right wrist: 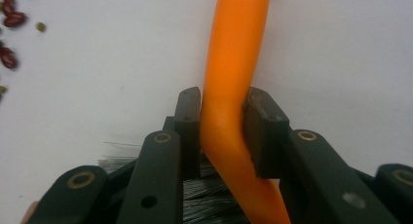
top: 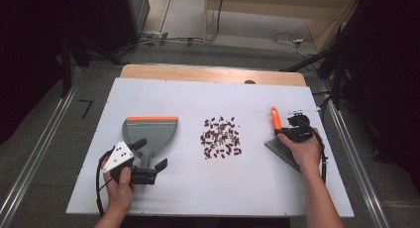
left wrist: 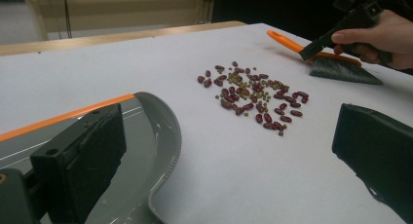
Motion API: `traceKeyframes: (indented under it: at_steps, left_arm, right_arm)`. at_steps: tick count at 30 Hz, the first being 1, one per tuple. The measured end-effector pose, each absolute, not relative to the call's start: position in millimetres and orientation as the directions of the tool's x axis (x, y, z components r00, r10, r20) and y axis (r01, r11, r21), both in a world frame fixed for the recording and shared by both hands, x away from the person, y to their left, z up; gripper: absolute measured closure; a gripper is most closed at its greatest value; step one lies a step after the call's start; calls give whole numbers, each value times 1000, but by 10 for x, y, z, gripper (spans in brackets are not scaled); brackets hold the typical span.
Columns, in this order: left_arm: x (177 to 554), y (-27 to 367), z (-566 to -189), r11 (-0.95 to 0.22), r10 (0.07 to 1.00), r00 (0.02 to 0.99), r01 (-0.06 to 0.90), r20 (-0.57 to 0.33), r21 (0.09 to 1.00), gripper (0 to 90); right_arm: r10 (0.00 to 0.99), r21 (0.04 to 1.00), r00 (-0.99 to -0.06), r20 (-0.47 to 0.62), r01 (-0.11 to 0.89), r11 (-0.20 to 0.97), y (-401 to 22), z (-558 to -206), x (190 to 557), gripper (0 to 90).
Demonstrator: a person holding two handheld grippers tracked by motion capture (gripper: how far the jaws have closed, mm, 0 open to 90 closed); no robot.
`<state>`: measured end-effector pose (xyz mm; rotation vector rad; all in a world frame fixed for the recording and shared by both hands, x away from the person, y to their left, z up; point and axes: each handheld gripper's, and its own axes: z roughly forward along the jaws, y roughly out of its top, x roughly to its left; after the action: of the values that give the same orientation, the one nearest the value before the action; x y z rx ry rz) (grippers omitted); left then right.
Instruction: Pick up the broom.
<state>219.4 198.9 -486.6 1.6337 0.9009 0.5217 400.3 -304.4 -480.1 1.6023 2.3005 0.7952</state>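
On the white table [top: 297, 198], beans [top: 221, 137] lie central; right gripper [right wrist: 221, 121] clamps the brush [right wrist: 234, 53] for sweeping; left gripper [top: 148, 161], jaws wide, nears the dustpan [top: 148, 131].

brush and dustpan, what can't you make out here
- Brush bristles: in the right gripper view, mostly hidden behind the right gripper shut on the orange handle.
- Dustpan: in the left gripper view, cut off by the bottom edge and partly covered by the left gripper's near jaw.
- Beans: too small to count in the high view.
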Motion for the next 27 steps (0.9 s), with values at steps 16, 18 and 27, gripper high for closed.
traceKeyframes:
  at_steps: [16,18,27]
  left_arm:
    - [2139,1950,-4817,-66,774,623,256,-112,964,0]
    - [2138,1930,-4813,-67,773,624,255,-111,964,0]
    - [2135,1790,-4727,-104,769,636,223,-64,969,0]
  right_arm:
    - [882,811,-410,232,582,57,-3384,-4609,3485,690]
    - [875,835,-409,261,551,9,-3450,-4625,3438,690]
    - [856,909,-444,264,412,-66,-3558,-4530,3297,693]
